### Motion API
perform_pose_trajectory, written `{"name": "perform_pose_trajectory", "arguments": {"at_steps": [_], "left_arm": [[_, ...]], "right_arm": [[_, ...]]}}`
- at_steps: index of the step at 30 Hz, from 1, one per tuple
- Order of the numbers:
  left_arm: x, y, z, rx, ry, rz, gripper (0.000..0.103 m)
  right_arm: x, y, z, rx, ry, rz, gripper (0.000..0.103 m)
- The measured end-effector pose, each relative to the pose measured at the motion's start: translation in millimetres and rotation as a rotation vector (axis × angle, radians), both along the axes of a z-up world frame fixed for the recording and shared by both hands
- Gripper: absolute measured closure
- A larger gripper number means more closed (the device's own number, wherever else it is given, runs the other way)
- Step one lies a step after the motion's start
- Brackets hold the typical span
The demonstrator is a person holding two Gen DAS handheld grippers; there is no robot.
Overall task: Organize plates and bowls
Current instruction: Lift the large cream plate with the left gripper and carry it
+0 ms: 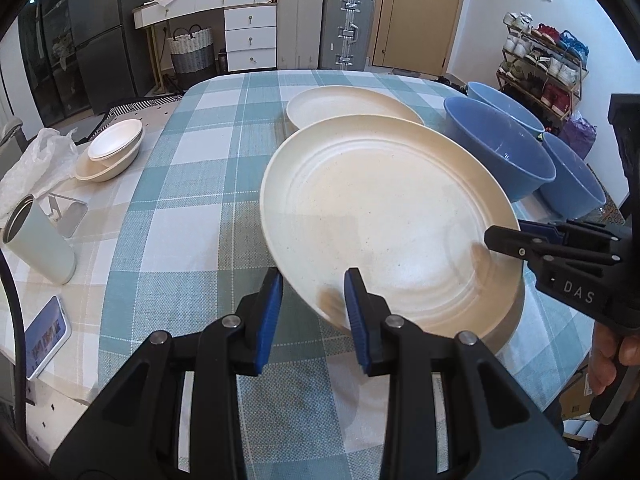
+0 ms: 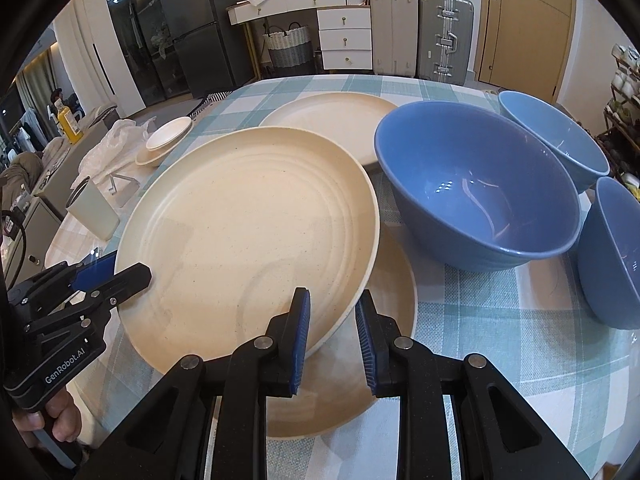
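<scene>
Gripping the round, speckled cream plate (image 2: 248,232) by opposite rims, I keep both tools pinched on it: left tool (image 1: 314,300) on its near edge, right tool (image 2: 332,322) on the other side. The matte plate with concentric ridges hangs tilted above a second cream plate (image 2: 392,320) lying on the checked woven cloth of the table (image 1: 192,200). A glossy blue bowl (image 2: 476,204) stands just beside them.

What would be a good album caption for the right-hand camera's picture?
Two handheld grippers lower a cream plate onto another, beside blue bowls.
</scene>
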State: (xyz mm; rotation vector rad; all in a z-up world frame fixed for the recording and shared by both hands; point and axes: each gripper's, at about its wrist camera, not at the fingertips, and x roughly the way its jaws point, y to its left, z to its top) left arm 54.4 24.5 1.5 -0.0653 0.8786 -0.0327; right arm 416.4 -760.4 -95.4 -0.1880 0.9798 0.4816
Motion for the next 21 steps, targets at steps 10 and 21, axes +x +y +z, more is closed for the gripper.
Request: {"name": "perform_pose_trajectory", "arguments": {"at_steps": [10, 21], "left_arm": [[1, -7, -4, 0.019, 0.017, -0.034, 0.075], [0, -19, -11, 0.045, 0.04, -0.08, 0.074]], "right_arm": [[-6, -3, -10, -0.019, 0.015, -0.019, 0.079], [-12, -10, -14, -0.037, 0.017, -0.043, 0.079]]}}
